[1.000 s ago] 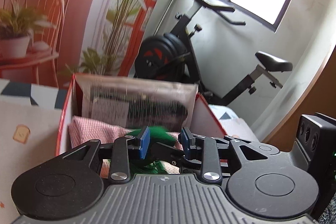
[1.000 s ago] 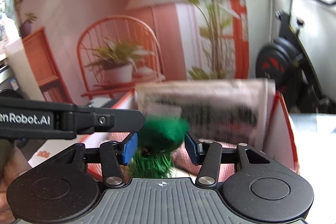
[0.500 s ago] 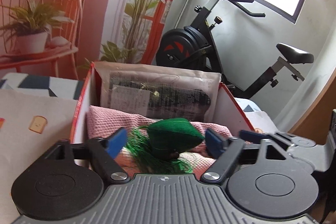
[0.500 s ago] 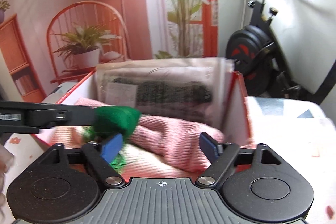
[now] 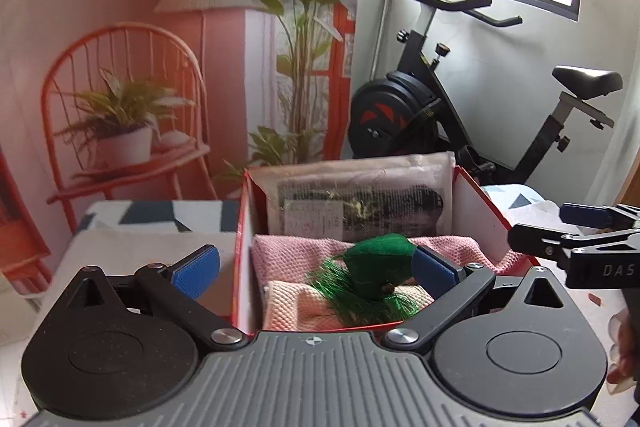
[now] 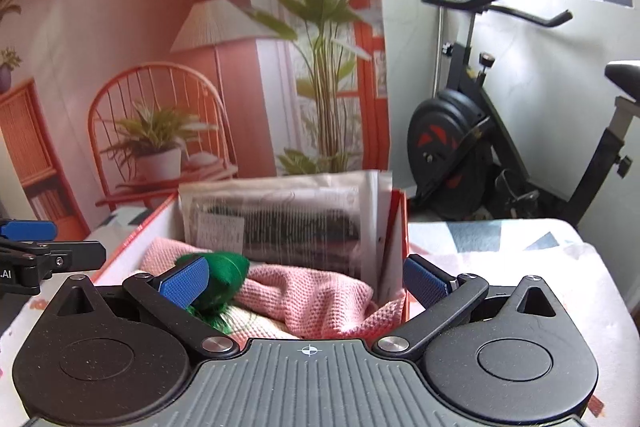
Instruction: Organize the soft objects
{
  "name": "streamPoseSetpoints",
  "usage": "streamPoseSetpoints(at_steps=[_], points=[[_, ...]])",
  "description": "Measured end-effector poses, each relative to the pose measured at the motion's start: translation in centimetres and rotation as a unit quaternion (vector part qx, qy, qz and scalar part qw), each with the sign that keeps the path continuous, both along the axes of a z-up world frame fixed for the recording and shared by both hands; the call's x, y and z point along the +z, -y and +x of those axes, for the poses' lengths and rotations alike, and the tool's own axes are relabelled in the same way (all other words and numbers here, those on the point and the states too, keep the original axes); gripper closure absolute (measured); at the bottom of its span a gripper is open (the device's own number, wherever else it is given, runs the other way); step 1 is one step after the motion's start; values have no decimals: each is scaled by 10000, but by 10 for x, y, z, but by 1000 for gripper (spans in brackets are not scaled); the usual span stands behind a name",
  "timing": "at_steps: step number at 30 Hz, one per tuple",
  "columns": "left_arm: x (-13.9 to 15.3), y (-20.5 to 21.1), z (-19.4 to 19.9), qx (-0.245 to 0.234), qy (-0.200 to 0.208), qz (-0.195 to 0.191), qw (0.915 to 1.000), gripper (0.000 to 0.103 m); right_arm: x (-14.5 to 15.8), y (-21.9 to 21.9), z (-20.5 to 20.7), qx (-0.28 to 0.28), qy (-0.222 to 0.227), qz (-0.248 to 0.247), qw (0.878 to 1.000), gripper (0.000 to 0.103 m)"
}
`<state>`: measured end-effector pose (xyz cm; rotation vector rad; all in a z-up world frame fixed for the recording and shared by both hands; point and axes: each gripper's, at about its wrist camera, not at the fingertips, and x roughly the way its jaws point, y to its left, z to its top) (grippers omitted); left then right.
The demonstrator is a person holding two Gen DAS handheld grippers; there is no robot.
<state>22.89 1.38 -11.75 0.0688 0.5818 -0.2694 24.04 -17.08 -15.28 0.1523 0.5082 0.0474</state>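
Note:
A green plush toy (image 5: 378, 267) with a fringe lies on folded pink cloth (image 5: 444, 247) inside a red box (image 5: 239, 251). My left gripper (image 5: 315, 269) hovers just in front of the box. Its jaws are opening wide and its pads do not touch the toy, which lies beyond them. In the right wrist view the toy (image 6: 226, 269) sits behind the left pad of my right gripper (image 6: 305, 281). These jaws are also opening, with only pink cloth (image 6: 320, 287) beyond them. Each gripper shows at the edge of the other's view.
A clear plastic package (image 5: 360, 203) stands against the box's far wall (image 6: 400, 239). The box sits on a table with a patterned cloth (image 6: 500, 267). An exercise bike (image 5: 420, 115) stands behind, beside a printed backdrop of a chair (image 5: 120, 131). A person's hand (image 5: 624, 347) shows at the right edge.
Both grippers were closed around the green toy over the box. Both jaws have spread wide and pulled back and up, leaving the toy on the pink cloth.

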Motion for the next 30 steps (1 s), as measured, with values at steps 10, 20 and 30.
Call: streamPoseSetpoints(at_steps=[10, 20, 30], points=[[49, -8, -52, 57, 475, -26, 9989, 0, 48, -9, -52, -242, 450, -239, 9984, 0], [100, -11, -121, 335, 957, 32, 9948, 0, 95, -16, -126, -495, 668, -280, 9961, 0], [126, -20, -188, 361, 1271, -51, 9912, 0, 126, -28, -203, -547, 926, -287, 9938, 0]])
